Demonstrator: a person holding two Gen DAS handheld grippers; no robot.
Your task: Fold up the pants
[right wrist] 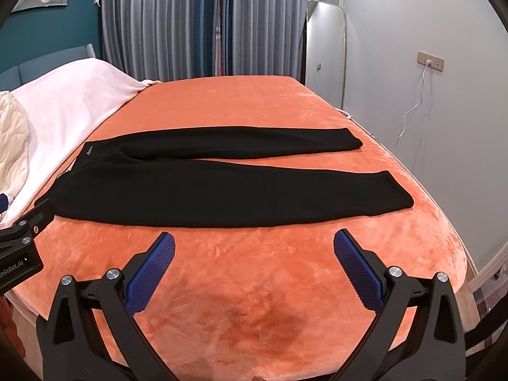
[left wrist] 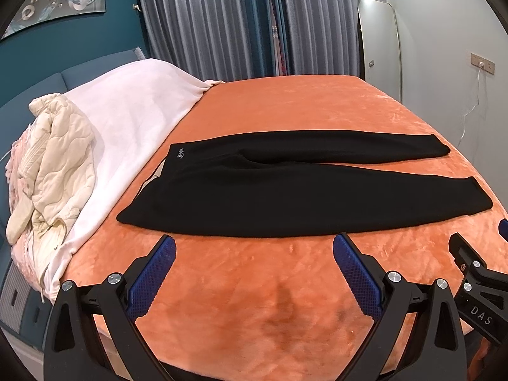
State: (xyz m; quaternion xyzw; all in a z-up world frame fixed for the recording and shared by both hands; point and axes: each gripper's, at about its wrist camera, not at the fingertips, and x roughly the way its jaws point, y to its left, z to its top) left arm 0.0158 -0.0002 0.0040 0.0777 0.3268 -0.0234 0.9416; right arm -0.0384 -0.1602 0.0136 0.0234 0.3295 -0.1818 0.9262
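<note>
Black pants (left wrist: 285, 190) lie flat and spread out on the orange bed cover (left wrist: 270, 301), waistband to the left, both legs running to the right with a narrow gap between them. They also show in the right wrist view (right wrist: 206, 193). My left gripper (left wrist: 254, 247) is open and empty, hovering just in front of the near leg's edge. My right gripper (right wrist: 254, 247) is open and empty too, in front of the near leg, over the orange cover (right wrist: 254, 317). Each gripper's body shows at the edge of the other's view.
A white blanket (left wrist: 127, 120) and a cream quilted jacket (left wrist: 54, 158) lie at the bed's left end. Grey curtains (left wrist: 206, 22) hang behind. A mirror (right wrist: 325, 50) leans on the right wall, and a white cable (right wrist: 412, 108) hangs from a socket.
</note>
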